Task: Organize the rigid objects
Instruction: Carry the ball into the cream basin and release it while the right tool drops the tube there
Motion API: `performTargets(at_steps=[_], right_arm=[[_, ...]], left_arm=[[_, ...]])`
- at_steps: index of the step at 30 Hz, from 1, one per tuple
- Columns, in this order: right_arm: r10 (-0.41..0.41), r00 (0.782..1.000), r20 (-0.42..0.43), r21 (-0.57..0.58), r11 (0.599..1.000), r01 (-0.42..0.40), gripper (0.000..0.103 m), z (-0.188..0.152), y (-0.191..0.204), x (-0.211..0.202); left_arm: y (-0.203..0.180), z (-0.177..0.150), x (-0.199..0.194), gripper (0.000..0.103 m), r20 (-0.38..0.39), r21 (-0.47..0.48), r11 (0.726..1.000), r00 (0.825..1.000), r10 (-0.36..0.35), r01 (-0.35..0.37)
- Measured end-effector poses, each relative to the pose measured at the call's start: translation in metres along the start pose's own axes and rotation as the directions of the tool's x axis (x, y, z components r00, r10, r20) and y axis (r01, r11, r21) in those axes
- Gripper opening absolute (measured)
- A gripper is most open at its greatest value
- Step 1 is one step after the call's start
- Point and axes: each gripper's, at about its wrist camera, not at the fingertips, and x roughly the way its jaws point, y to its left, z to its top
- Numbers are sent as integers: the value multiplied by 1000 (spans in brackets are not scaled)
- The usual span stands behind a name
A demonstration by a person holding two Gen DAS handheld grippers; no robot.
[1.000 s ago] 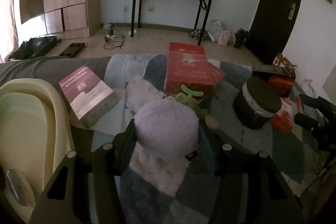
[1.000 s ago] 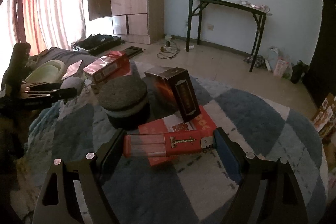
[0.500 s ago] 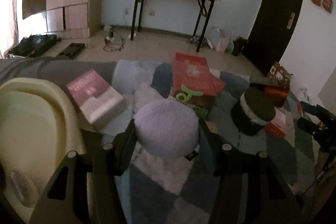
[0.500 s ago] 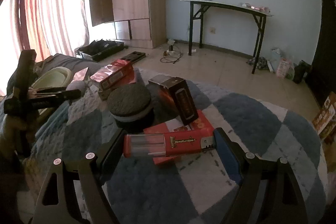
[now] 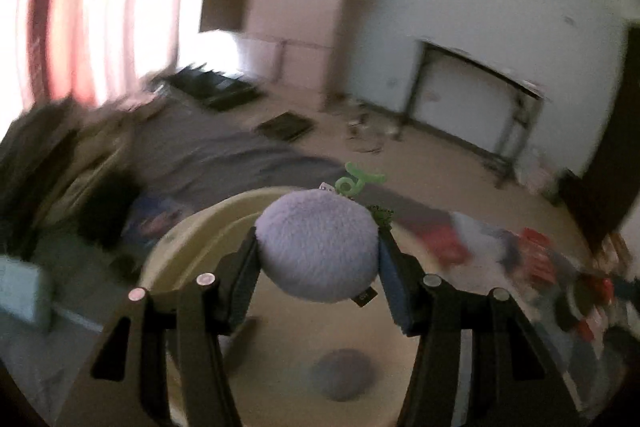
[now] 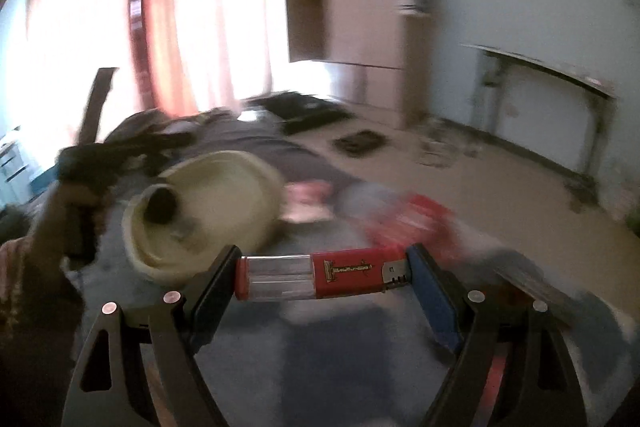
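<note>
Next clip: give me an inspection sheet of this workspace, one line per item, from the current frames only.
Surface: blue and white checked rug on the floor, blurred.
Job's things: cream tub below the purple plush ball; red and clear razor box; blurred red boxes on the rug.
Clutter: dark round shape inside the tub, too blurred to name.
Grippers: left gripper shut on the plush ball; right gripper shut on the razor box, end to end.
Cables: tangle on the floor by the folding table, blurred.
Surroundings: curtains, wooden wardrobe, dark door.
</note>
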Motion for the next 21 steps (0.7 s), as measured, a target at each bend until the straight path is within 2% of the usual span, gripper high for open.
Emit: performTargets(at_steps=[3,6,9,12,16,21], right_arm=[[103,993,-50,-21,994,-104,83,22,29,49],[170,978,-125,-85,980,-181,83,39,59,98],[177,960,-217,-147,966,-211,83,47,83,146],[171,945,-279,-141,966,-216,83,52,88,180],[165,935,-314,-160,962,-223,83,58,93,204],[165,925,-344,-171,957,-234,83,60,103,228]], left_arm=[[13,-9,19,57,-45,-26,998,998,54,-56],[15,-15,34,57,-77,-35,998,995,56,-58],[18,-19,43,57,-91,-51,995,993,78,-82],[21,-24,47,57,-94,-50,995,992,86,-91],[15,-24,52,57,-79,-42,993,991,107,-110],[-3,-28,61,58,-75,35,990,988,135,-133]])
